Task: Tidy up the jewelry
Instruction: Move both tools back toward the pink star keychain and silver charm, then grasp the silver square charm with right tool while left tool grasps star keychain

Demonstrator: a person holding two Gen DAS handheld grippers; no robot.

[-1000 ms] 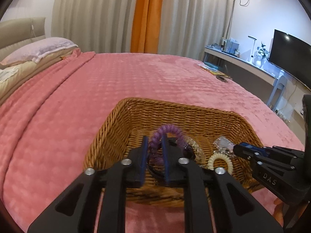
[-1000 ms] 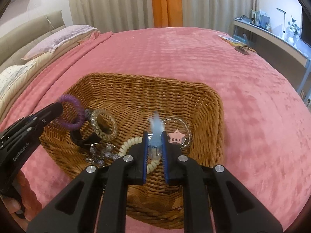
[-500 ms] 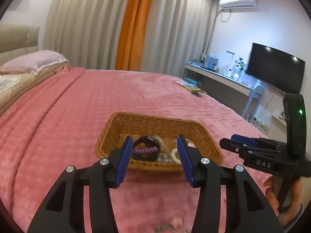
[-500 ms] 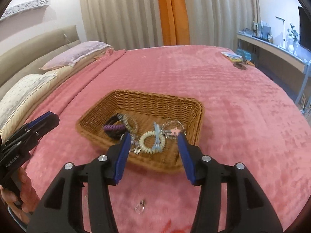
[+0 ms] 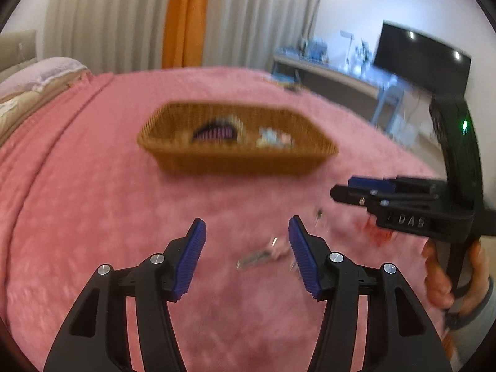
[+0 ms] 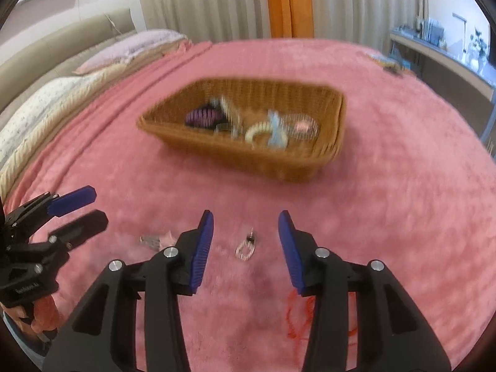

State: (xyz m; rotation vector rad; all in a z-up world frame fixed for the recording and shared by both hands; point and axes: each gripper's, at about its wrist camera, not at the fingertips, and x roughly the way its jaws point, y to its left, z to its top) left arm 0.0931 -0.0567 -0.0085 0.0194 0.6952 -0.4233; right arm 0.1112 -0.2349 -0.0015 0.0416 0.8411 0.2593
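A big bed [image 5: 93,204] with a pink blanket fills both views, and the pictures are a bit blurry. A brown woven basket [image 5: 235,158] sits on the blanket, well away from both grippers. Inside the basket lie a purple curly hair tie [image 6: 200,117], a pale ring-shaped hair tie [image 6: 257,130], a light blue piece [image 6: 277,133] and a small pink piece [image 6: 302,127], all close together on the bottom. The left gripper [image 5: 246,254] hangs low over the blanket with its blue fingers [image 5: 190,260] spread apart, and they are opening wider. Nothing is pinched between them. On the blanket between its fingertips lies a small pink and silver clip [image 5: 263,254], not touched by either finger. The right gripper [image 6: 245,241] also hangs over the blanket with its blue fingers [image 6: 201,248] apart, and they are closing a little. They hold nothing. A small clear and silver clasp [image 6: 246,248] lies on the blanket between its fingertips, free of both pads. The pink clip lies just to the left of this gripper, between the two grippers. A thin red string [image 6: 297,319] lies on the blanket near the right gripper, partly hidden under its right finger. A hand [image 5: 449,276] holds the right gripper's handle at the right edge of the left view. Behind the bed hang pale curtains [image 6: 201,0] with an orange one [image 6: 288,0] in the middle
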